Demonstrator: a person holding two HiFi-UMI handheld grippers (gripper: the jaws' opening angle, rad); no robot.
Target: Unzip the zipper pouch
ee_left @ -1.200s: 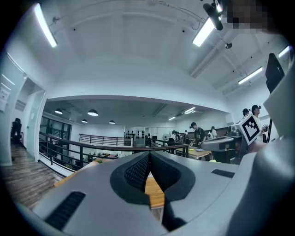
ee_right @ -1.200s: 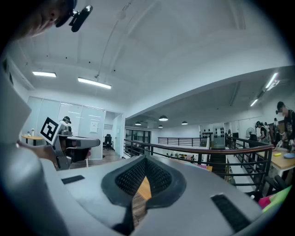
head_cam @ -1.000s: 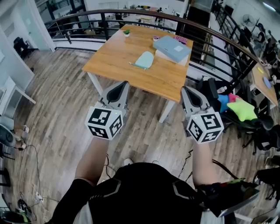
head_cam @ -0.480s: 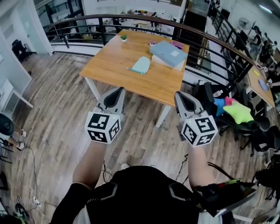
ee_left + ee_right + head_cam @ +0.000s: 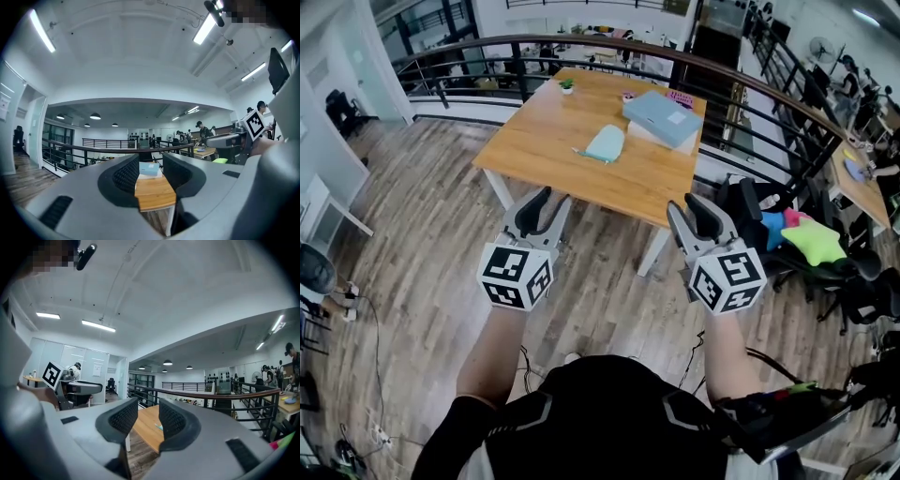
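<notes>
The left gripper (image 5: 546, 202) and the right gripper (image 5: 689, 204) were held level above the wooden floor (image 5: 422, 244), short of the surface's (image 5: 534, 141) near edge and touching nothing. Both pairs of jaws had just been opening and stood spread, with only air between them. The pale teal zipper pouch (image 5: 606, 143) lay flat near the middle of the surface, well apart from both grippers. A blue box (image 5: 666, 116) sat by the far right corner (on something flat and white), and a small potted plant (image 5: 566, 85) stood at the far edge.
</notes>
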